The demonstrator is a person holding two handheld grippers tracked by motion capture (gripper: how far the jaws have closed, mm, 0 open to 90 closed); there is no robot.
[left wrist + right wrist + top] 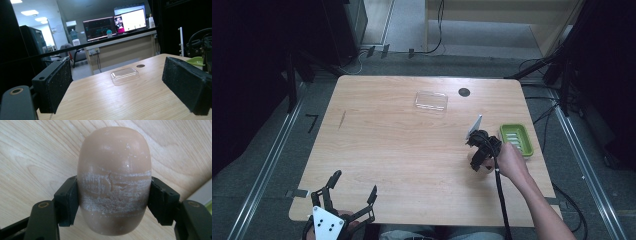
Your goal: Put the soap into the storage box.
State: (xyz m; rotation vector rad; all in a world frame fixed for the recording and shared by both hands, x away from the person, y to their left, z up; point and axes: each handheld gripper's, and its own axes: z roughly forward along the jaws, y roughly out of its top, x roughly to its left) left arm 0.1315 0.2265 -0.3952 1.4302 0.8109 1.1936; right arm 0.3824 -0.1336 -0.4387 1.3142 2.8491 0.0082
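Toward four o'clock on the desk [402, 150], the right gripper [113, 202] has its fingers clamped on a tan soap bar [113, 180]; the left gripper [349, 200], at seven o'clock, holds its fingers apart.

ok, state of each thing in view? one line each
soap bar: clamped between the right gripper's pads, scuffed white across the middle
right gripper: shut on the soap bar
left gripper: open, nothing between the jaws
green soap dish: upright on the table, no soap in it
clear lid: lying on the table, apart from the dish
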